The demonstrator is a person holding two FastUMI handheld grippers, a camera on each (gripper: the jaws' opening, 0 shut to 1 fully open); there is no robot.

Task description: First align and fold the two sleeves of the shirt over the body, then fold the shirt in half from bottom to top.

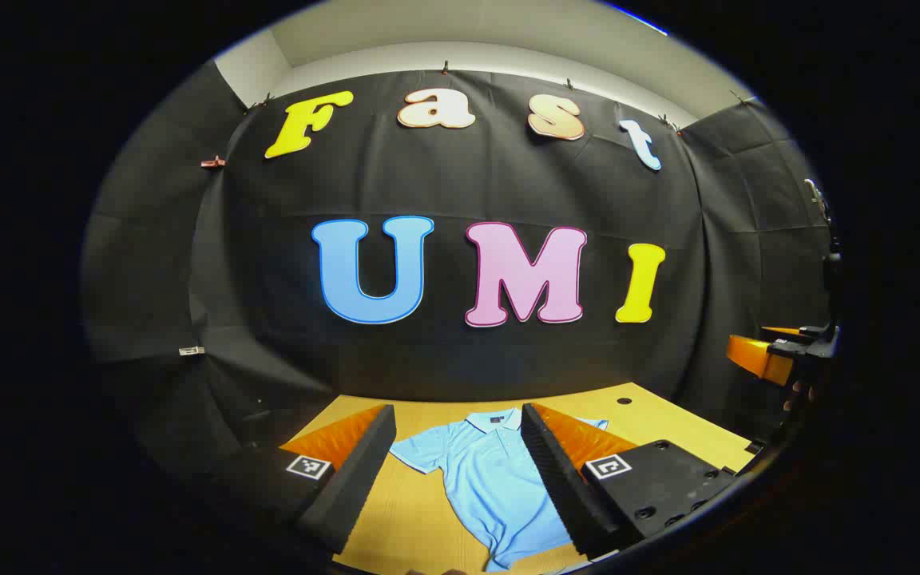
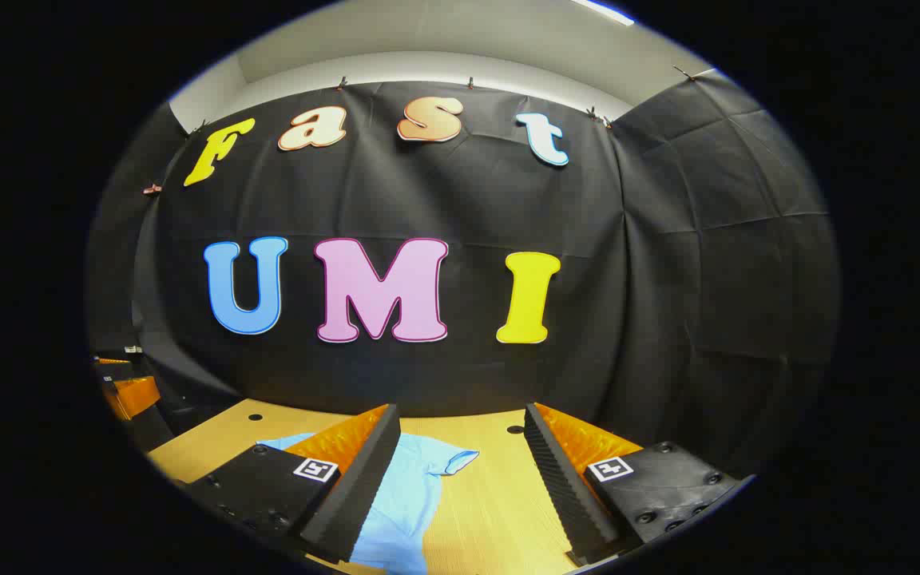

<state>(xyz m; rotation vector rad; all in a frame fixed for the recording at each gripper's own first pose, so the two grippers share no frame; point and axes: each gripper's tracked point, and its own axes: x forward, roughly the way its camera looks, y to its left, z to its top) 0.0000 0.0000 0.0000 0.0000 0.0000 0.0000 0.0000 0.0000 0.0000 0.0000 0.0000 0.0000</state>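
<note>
A light blue short-sleeved polo shirt (image 1: 492,487) lay flat on the pale wooden table (image 1: 404,527), collar toward the booth wall and hem toward the cameras. In the left gripper view the collar, one spread sleeve and most of the body were visible; the other sleeve was largely covered by a finger of the left hand-held gripper (image 1: 456,479), and the hem ran out of the picture at the bottom edge. In the right gripper view only one sleeve and a strip of the body (image 2: 404,499) could be seen; the rest was hidden behind a finger of the right hand-held gripper (image 2: 456,487) and its black housing.

The left hand-held gripper was spread wide, its two fingers well apart with nothing between them but the view of the shirt below; whether it touched the cloth could not be told. The right hand-held gripper was likewise spread wide and gripped nothing; bare table lay between its fingers, with the shirt off to the side of one finger.

At the edge of the left gripper view the other unit's orange and black body (image 1: 779,355) was partly cut off, with fingertips of the holding hand (image 1: 797,394) just visible. Small dark holes (image 2: 514,430) marked the table near the wall.
</note>
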